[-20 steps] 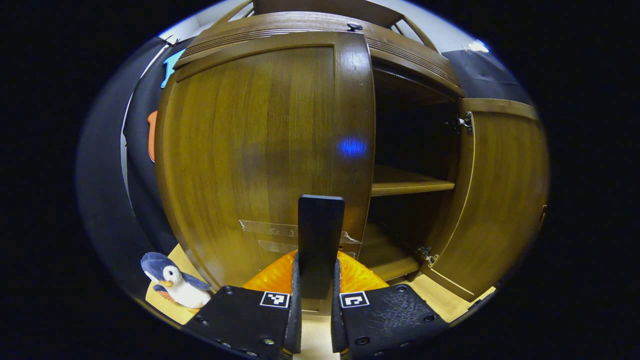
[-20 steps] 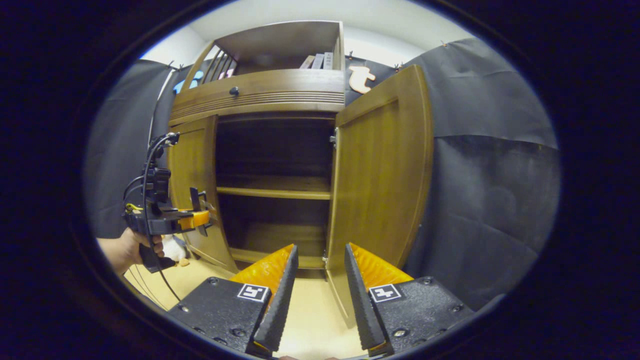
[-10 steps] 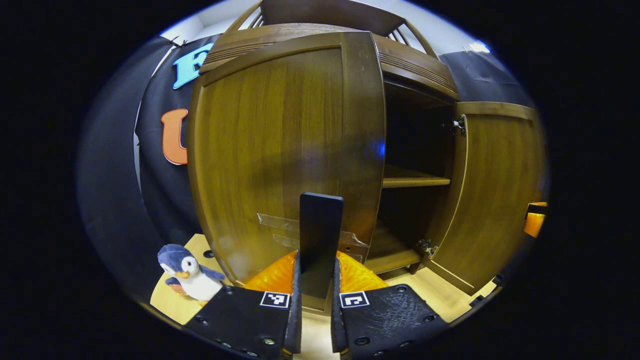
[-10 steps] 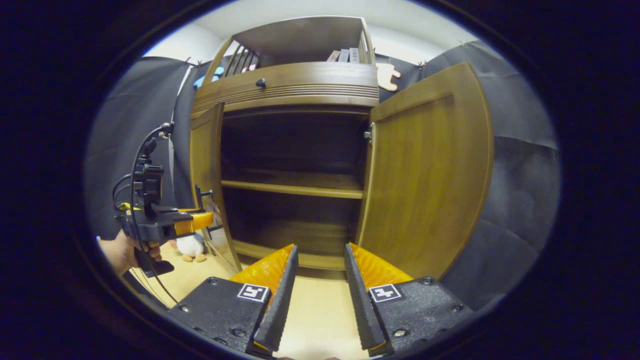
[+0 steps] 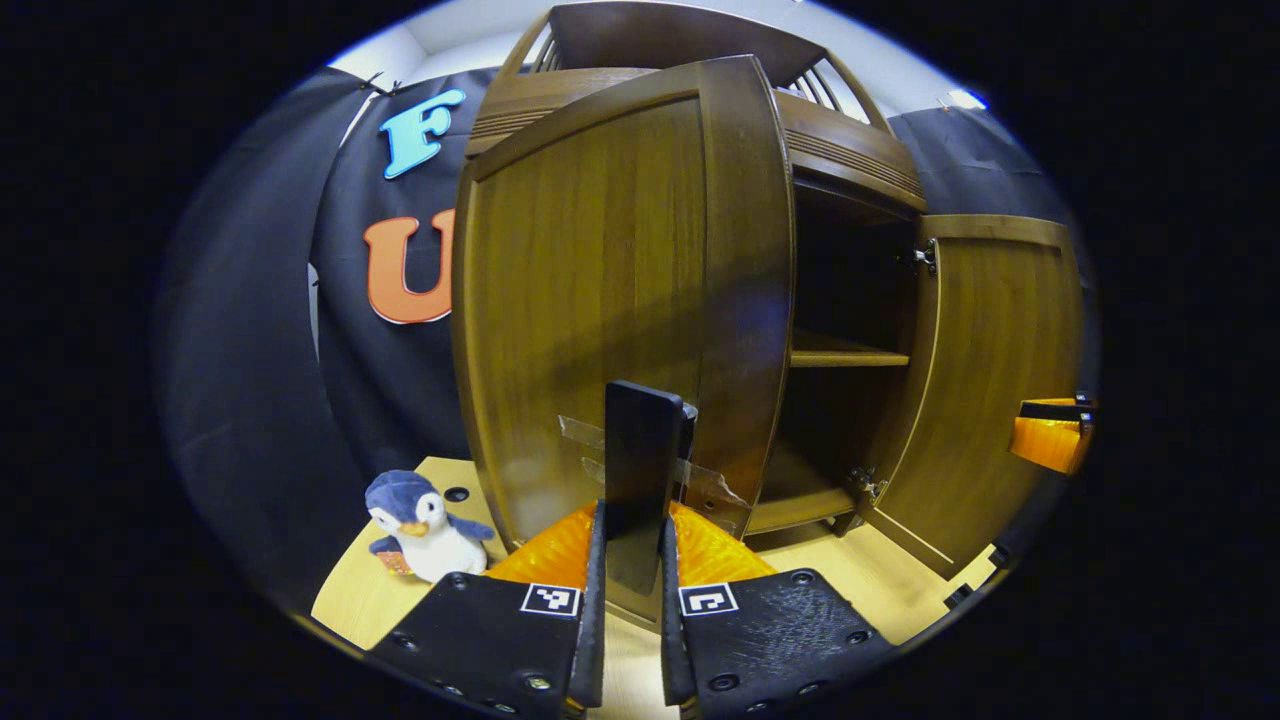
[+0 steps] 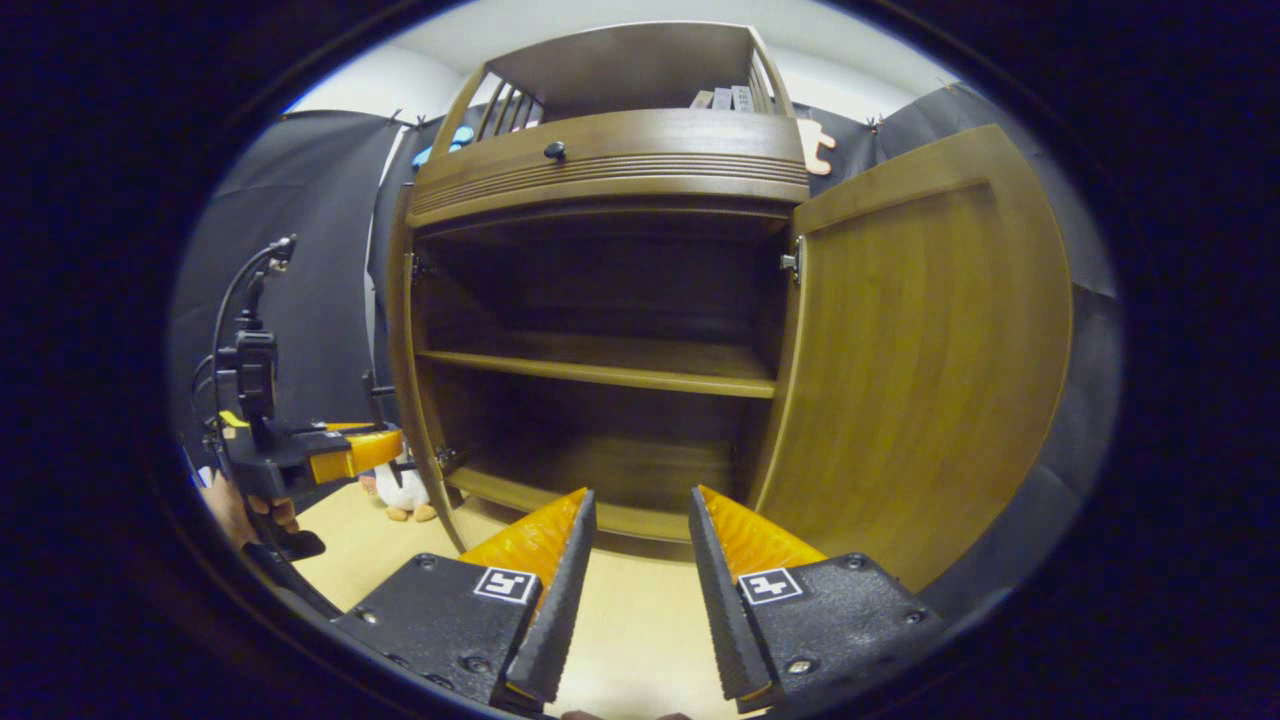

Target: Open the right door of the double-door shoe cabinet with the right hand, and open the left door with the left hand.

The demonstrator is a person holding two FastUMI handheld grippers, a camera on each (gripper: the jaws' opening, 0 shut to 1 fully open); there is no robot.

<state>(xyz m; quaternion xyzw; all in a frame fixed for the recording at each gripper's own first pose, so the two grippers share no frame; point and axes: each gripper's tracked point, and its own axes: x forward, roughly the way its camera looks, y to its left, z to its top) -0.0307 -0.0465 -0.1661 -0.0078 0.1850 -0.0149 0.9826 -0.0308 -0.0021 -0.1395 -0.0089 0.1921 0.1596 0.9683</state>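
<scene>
The brown wooden shoe cabinet (image 6: 610,170) stands with both doors swung out. In the left gripper view my left gripper (image 5: 635,525) is shut on the flat dark handle (image 5: 643,440) low on the left door (image 5: 590,290), which stands well away from the cabinet. The right door (image 6: 930,360) stands wide open, with no gripper on it. My right gripper (image 6: 640,500) is open and holds nothing, in front of the cabinet's lower compartment. In the right gripper view the left door (image 6: 405,350) shows edge-on, and the left gripper (image 6: 385,450) sits beside it in a hand (image 6: 235,510).
Inside, a middle shelf (image 6: 600,370) and the bottom board look bare. A toy penguin (image 5: 420,520) sits on the pale floor (image 6: 640,620) left of the cabinet. A drawer front with a knob (image 6: 554,151) runs above the doors. Black cloth walls stand on both sides.
The left door has swung further outward with my left gripper on its handle. The right gripper's view has turned towards the cabinet's inside; its fingers stay apart.
</scene>
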